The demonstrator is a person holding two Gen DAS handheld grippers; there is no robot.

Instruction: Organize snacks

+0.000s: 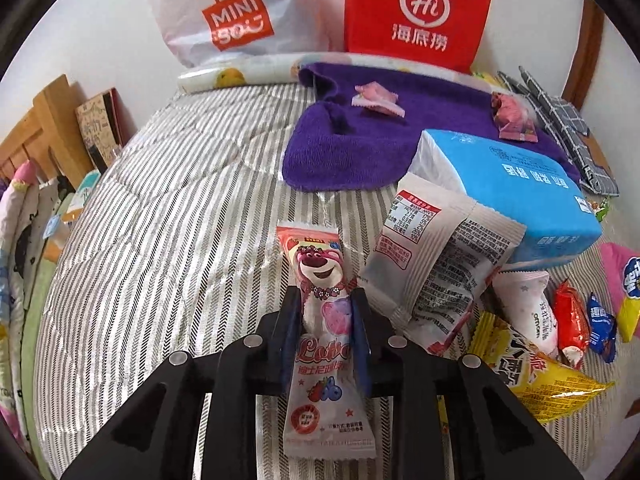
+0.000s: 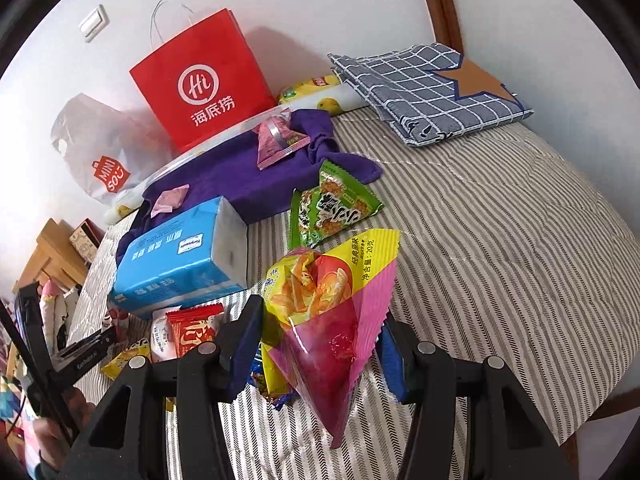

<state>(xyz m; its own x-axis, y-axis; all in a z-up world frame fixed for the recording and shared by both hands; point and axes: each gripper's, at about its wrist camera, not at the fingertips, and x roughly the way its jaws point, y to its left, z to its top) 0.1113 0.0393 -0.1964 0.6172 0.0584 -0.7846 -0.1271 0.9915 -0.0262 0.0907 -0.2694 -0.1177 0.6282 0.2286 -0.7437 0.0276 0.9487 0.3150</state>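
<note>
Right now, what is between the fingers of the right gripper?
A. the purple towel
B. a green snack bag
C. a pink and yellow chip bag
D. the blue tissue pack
C: the pink and yellow chip bag sits pinched between the right gripper fingers; the green snack bag lies on the bed beyond.

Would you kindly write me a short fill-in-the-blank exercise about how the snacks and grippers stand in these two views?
1. The left hand-held gripper holds a packet printed with a pink ____.
2. The pink-and-yellow chip bag sits between the fingers of the ____ hand-held gripper.
3. The small pink candy wrapper lies on the ____ towel.
4. The tissue pack is ____ in colour.

Missing words: bear; right; purple; blue
</note>
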